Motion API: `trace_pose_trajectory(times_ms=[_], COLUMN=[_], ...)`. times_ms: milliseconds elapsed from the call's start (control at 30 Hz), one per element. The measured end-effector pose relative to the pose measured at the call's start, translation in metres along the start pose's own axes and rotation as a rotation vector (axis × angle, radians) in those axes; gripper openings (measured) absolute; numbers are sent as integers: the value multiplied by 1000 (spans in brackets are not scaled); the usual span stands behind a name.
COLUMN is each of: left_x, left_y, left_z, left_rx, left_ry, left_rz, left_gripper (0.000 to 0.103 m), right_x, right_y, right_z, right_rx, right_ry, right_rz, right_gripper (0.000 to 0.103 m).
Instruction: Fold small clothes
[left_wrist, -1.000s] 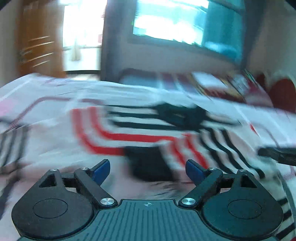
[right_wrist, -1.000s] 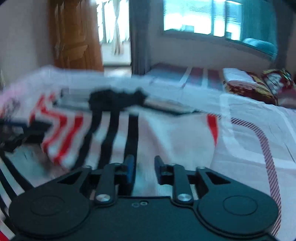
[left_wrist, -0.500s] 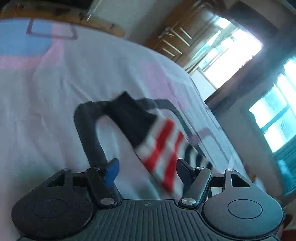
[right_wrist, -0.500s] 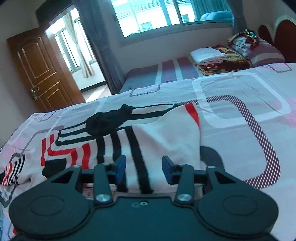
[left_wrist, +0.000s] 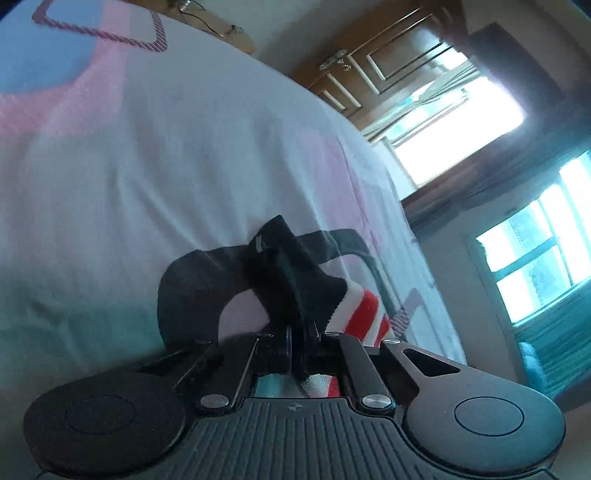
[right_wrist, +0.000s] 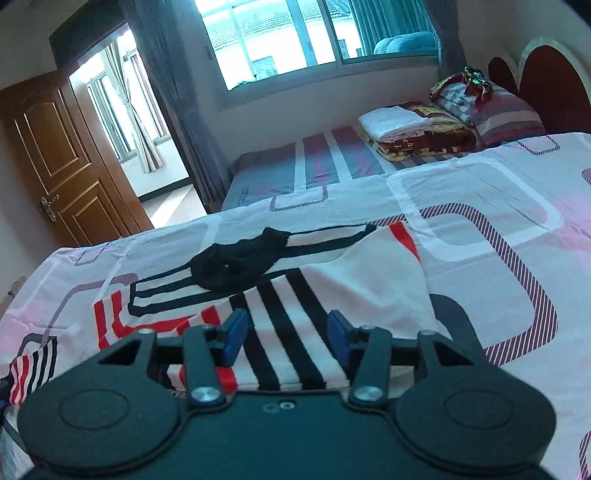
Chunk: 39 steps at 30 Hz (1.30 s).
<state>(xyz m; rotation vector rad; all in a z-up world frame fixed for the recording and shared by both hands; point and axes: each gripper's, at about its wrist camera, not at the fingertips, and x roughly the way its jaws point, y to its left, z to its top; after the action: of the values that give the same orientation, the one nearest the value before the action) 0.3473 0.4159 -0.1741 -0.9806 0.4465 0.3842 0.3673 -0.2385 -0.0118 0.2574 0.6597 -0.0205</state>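
Note:
A small white shirt (right_wrist: 295, 325) with black and red stripes and a black collar (right_wrist: 236, 264) lies spread on the bed. My left gripper (left_wrist: 299, 332) is shut on the shirt's black-and-red sleeve end (left_wrist: 295, 288), low over the sheet. My right gripper (right_wrist: 286, 334) is open, its blue pads just above the shirt's black-striped lower part, holding nothing.
The bed sheet (right_wrist: 480, 221) is white and pink with rounded-square prints. A second bed with folded blankets (right_wrist: 406, 129) and pillows stands behind it. A wooden door (right_wrist: 55, 166) and window are at the back.
My left gripper has closed on the sleeve end, which lay between its open fingers half a second ago. My right gripper has opened wider over the shirt.

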Motion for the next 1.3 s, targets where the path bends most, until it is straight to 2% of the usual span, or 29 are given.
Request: trace_pose_trajectory(times_ms=[67, 100, 200, 267, 300, 433, 500, 633, 733, 800, 833, 867, 900, 933, 1000, 1067, 1100, 1167, 1200, 1300], left_x=[-7, -12, -28, -28, -26, -12, -4, 9, 18, 21, 20, 11, 0, -16, -38, -51, -52, -58, -58, -45], left_y=[-12, -24, -76, -122, -153, -249, -288, -339, -361, -369, -371, -372, -372, -367, -358, -340, -328, -299, -285, -247], left_z=[-4, -7, -24, -44, -62, -141, -191, -282, -342, -378, -388, -395, -397, -392, -375, -342, -323, -285, -270, -230], left_rx=[79, 122, 254, 342, 418, 598, 663, 761, 831, 905, 933, 950, 953, 968, 1012, 985, 984, 1025, 1027, 1010], left_ry=[-16, -28, -26, 17, 51, 185, 248, 359, 441, 463, 464, 464, 446, 416, 372, 322, 286, 175, 146, 166], left_rz=[4, -19, -150, -261, -315, -437, -470, -502, -480, -430, -415, -435, -480, -517, -503, -476, -446, -342, -293, -190], left_gripper=[5, 5, 5, 5, 5, 5, 5, 5, 5, 7, 25, 48, 55, 57, 57, 56, 56, 56, 56, 56], right_x=[4, 4, 4, 4, 5, 4, 1, -6, -10, -14, -15, -15, -15, -13, -7, 5, 11, 29, 37, 67], right_y=[0, 0, -6, -10, -14, -30, -39, -68, -92, -106, -112, -118, -123, -126, -124, -110, -100, -79, -72, -56], right_z=[-1, -2, -5, -7, -7, -7, -6, -4, -4, -4, -5, -6, -7, -8, -11, -14, -15, -16, -17, -21], right_rx=[-5, -2, 11, 16, 24, 61, 69, 114, 163, 174, 183, 199, 218, 234, 267, 262, 249, 231, 233, 251], right_ry=[10, 11, 10, 11, 12, 5, 0, -6, -7, -9, -10, -9, -7, -2, 20, 44, 55, 89, 104, 151], right_rz=[-11, -13, -12, -14, -14, -9, -7, 6, 20, 19, 26, 35, 50, 68, 135, 188, 204, 247, 259, 265], right_gripper=[47, 47, 47, 47, 47, 47, 47, 48, 49, 53, 59, 67, 69, 69, 65, 63, 63, 63, 63, 63])
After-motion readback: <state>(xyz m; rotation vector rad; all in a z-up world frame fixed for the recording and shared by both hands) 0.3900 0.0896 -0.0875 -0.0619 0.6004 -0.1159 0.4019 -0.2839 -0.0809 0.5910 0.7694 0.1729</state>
